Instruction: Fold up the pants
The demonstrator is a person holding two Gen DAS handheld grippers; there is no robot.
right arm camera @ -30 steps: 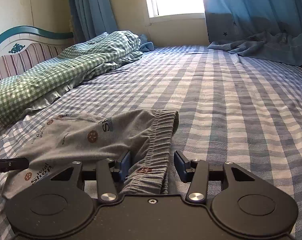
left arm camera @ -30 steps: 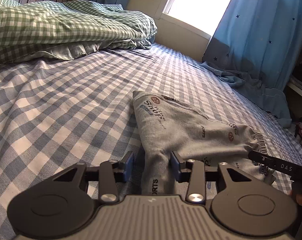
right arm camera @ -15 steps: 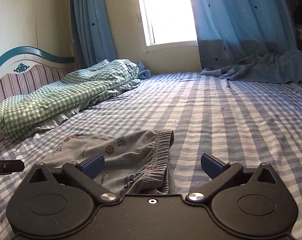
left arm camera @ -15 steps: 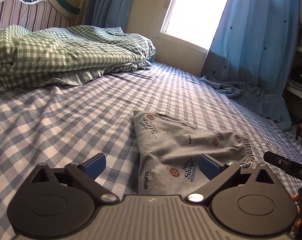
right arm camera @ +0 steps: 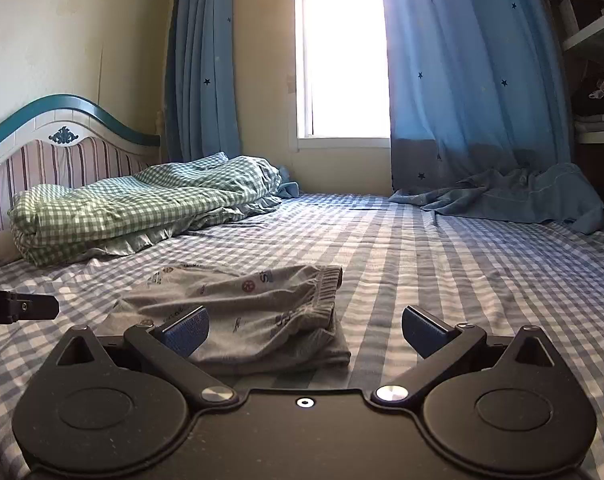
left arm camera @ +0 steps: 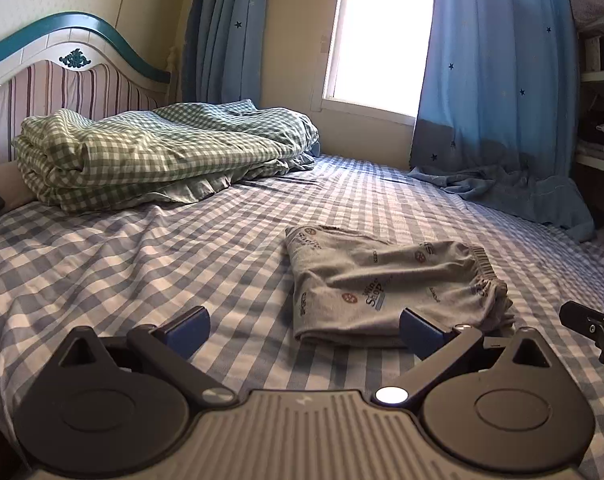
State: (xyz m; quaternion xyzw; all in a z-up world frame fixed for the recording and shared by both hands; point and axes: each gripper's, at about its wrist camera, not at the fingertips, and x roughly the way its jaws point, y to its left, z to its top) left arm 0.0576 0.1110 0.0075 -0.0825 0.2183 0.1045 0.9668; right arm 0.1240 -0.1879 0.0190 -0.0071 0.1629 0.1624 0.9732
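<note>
The grey printed cotton pants point(left arm camera: 390, 288), folded into a compact stack, lie on the blue-and-white checked bed sheet point(left arm camera: 141, 264) in the left wrist view, right of centre and just beyond the left hand-held gripper point(left arm camera: 304, 326). Its jaws stand wide apart with nothing between them; the blue pads point(left arm camera: 189, 322) hang above the sheet, and the right-hand pad overlaps the near edge of the pants in the picture, though contact cannot be told. The elastic waistband points to the right. At the right edge, the black tip of the right hand-held gripper point(left arm camera: 590, 324) shows beside the pants. Behind, a crumpled green-and-white checked quilt point(left arm camera: 153, 156) rests against a striped headboard with a teal rim point(left arm camera: 61, 84), and blue star-printed curtains point(left arm camera: 490, 80) frame a bright window point(left arm camera: 382, 36).

In the right wrist view, the pants point(right arm camera: 245, 308) lie left of centre, just ahead of the right hand-held gripper point(right arm camera: 306, 328). This one is also spread fully and grips nothing; its left pad sits in front of the pants' near corner, the right pad over bare sheet point(right arm camera: 462, 260). The left hand-held gripper's black tip point(right arm camera: 21, 306) enters from the left edge. The quilt point(right arm camera: 141, 204) lies by the headboard point(right arm camera: 61, 152), and a curtain hem pools on the bed's far right.
</note>
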